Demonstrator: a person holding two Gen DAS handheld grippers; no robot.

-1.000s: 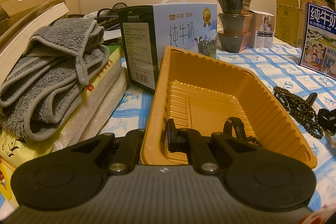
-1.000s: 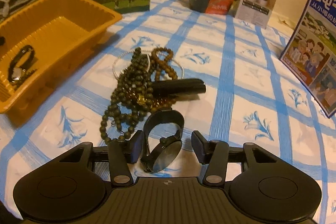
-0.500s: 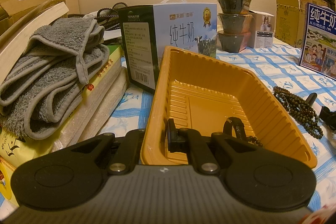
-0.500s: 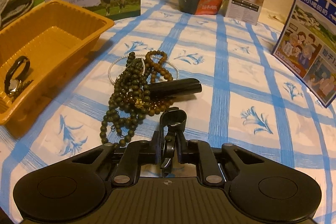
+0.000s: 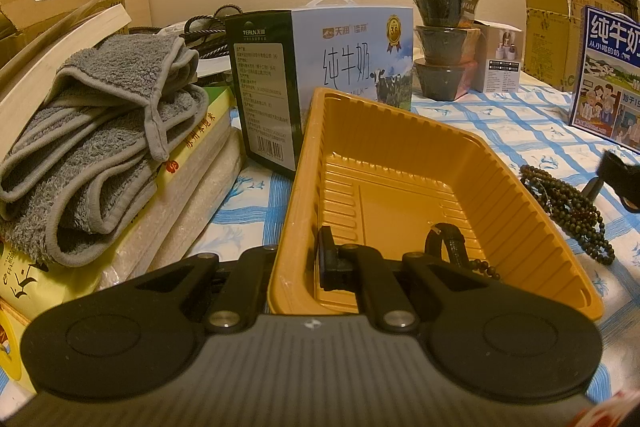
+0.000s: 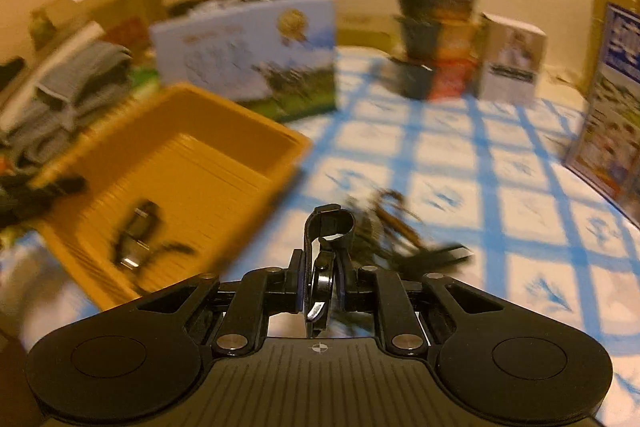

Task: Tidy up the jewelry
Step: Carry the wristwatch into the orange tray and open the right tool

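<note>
Through my left wrist camera I see my left gripper (image 5: pixel 308 263) clenched on the near wall of the yellow-orange plastic tray (image 5: pixel 480 155), one finger inside and one outside. The wall is thin, ribbed plastic, light and a little springy, so a pinch at the rim steadies it well enough. Inside, near my fingers, lies a dark wristwatch (image 5: pixel 448 241) with a short string of beads beside it. To the right, on the blue-checked cloth of the surface (image 5: pixel 500 115), sits the pile of dark bead necklaces (image 5: pixel 568 203), just beside the tray. A milk carton box (image 5: pixel 340 59) stands behind the tray, and folded grey towels (image 5: pixel 96 143) lie to the left.

Through my right wrist camera, which is blurred, my right gripper (image 6: pixel 320 283) has its jaws grasping a black wristwatch (image 6: pixel 326 247). The round case sits edge-on between the pads and the strap loops up ahead of them. It is held clear of the cloth, to the right of the tray (image 6: pixel 260 143). I judge it light but awkward: the case is hard and smooth (a slippery face, probably glass, which I would not squeeze hard), while the strap is soft and flops. Holding across the case edges seems the firmest hold. The beads (image 6: pixel 384 223) behind it are limp, and best taken as a bunched clump.
</note>
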